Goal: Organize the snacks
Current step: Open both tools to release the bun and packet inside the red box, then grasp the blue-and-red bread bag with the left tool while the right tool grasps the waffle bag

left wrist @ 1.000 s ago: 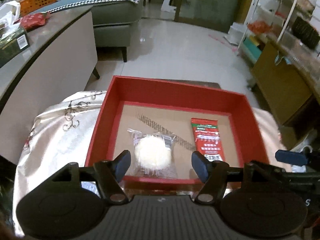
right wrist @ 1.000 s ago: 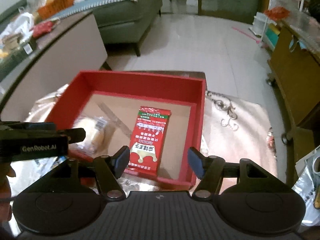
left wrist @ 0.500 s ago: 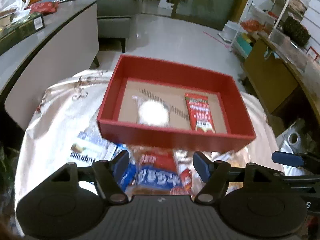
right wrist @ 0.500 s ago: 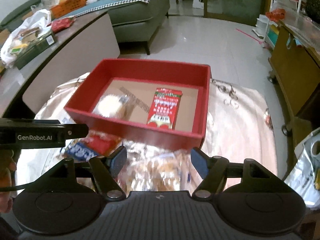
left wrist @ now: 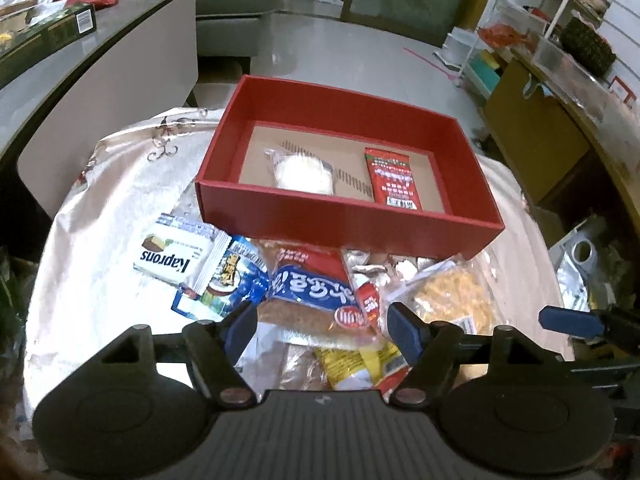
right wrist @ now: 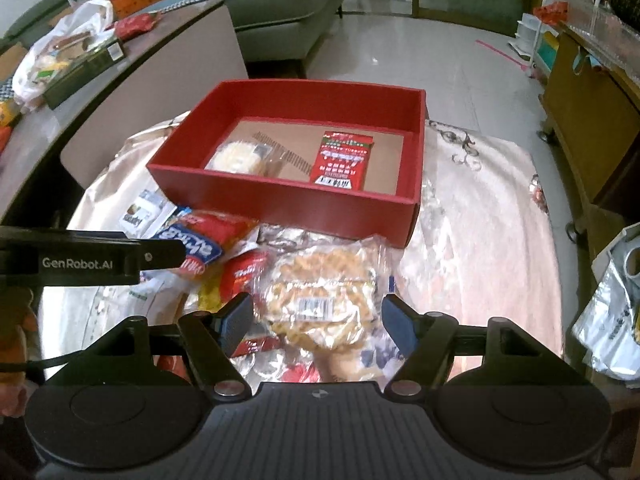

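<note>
Pale patterned cloth (left wrist: 100,208) covers the low table, with tiled floor and a grey sofa (right wrist: 280,12) beyond it at twelve o'clock. On the cloth stands a red box (left wrist: 344,220), its cardboard floor showing. Inside, a round white cake in clear wrap (left wrist: 302,170) lies toward nine o'clock and a red sachet (left wrist: 392,180) toward three o'clock; the two are apart, both flat on the bottom.

At six o'clock from the box a heap of snacks lies on the cloth, touching or overlapping one another: a white wafer pack (left wrist: 172,256) at the nine o'clock end, a blue and white packet (left wrist: 228,276) just beside it, a red and blue bag (left wrist: 312,284) in the middle, and a clear bag of yellow puffs (right wrist: 320,292) at the three o'clock end. Some small wrapped pieces lie under these, too crumpled to tell what they are.

Both grippers hover above the heap, near its six o'clock edge. The left gripper (left wrist: 322,322) has its fingers spread wide over the red and blue bag, holding nothing. The right gripper (right wrist: 318,320) is likewise spread wide, with the bag of puffs showing between its fingers, and does not seem to touch it.
</note>
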The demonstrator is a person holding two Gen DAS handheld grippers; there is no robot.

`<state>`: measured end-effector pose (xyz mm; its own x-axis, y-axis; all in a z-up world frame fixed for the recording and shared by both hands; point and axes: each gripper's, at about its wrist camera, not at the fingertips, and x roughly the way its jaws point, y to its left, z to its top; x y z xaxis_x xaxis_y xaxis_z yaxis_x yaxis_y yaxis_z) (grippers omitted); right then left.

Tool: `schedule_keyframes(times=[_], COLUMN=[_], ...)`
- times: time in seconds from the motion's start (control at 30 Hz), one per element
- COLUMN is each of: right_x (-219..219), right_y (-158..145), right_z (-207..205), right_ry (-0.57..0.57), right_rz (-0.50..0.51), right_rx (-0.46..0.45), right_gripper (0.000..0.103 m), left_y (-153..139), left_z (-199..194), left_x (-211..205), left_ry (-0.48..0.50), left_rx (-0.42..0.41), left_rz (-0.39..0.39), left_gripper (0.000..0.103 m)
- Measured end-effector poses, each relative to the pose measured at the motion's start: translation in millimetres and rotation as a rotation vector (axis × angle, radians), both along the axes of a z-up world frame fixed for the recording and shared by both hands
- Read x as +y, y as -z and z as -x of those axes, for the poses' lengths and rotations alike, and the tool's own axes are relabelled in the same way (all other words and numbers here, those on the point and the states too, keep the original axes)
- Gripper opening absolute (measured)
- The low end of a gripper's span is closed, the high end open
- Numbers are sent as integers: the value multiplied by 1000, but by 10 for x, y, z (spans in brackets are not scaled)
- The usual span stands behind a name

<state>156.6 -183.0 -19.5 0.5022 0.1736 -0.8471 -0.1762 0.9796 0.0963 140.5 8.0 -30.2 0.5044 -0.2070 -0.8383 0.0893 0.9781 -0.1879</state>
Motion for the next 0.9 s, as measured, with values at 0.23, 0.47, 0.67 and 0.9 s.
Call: schedule_keyframes(times=[0.23, 0.47, 0.67, 0.9], right_x=[-84, -122, -30, 39], right_y=[81, 182, 216, 308], right_z=[-29, -137, -217, -303], right_ry=[18, 43, 20, 5], right_rz=[10, 1, 5, 33], right_rx=[25, 52, 63, 84], right_gripper=[81, 82, 85, 87], left_y=[22, 81, 104, 82], left_z=[10, -96, -165, -245], left_x=[47, 10, -31, -44], left_ry=[-11, -11, -10, -5], left_rx=[7, 30, 38, 29], left_rz=[5, 30, 40, 35], left_gripper=[67, 68, 72, 74])
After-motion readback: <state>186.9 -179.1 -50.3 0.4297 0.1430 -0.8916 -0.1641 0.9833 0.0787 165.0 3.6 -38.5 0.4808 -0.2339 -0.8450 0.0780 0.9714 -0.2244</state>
